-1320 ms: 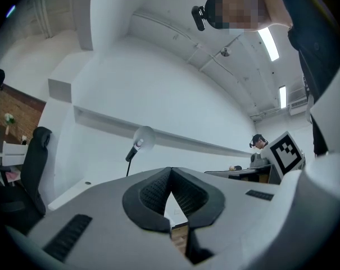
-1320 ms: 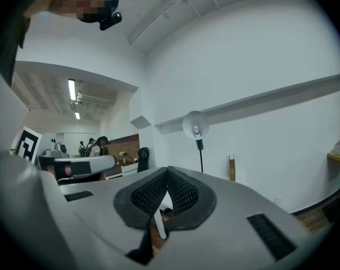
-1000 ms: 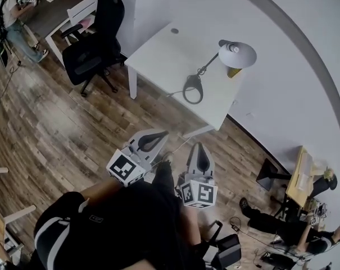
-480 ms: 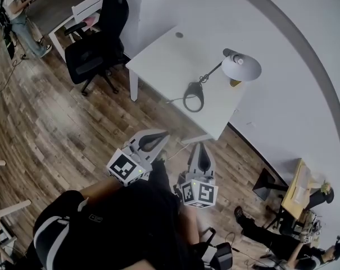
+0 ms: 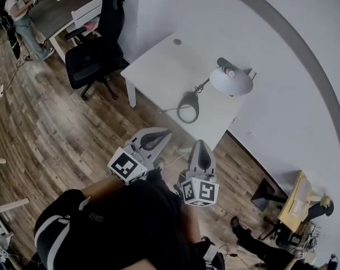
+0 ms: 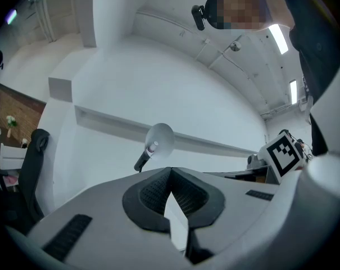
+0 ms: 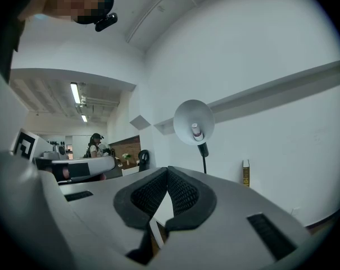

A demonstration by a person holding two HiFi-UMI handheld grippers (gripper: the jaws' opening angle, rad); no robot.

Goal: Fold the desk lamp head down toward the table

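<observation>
Desk lamp [image 5: 231, 80] on white table [image 5: 158, 66] — left gripper [image 6: 170, 170], right gripper [image 7: 167, 170] closed, empty.

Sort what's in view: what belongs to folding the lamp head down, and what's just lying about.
Belongs to the job:
- desk lamp, not yet folded
- white table it stands on
- left gripper and right gripper, both shut and empty, short of the table

Just about:
- black office chair
- small bottle behind the lamp
- far desk with a person at it
</observation>
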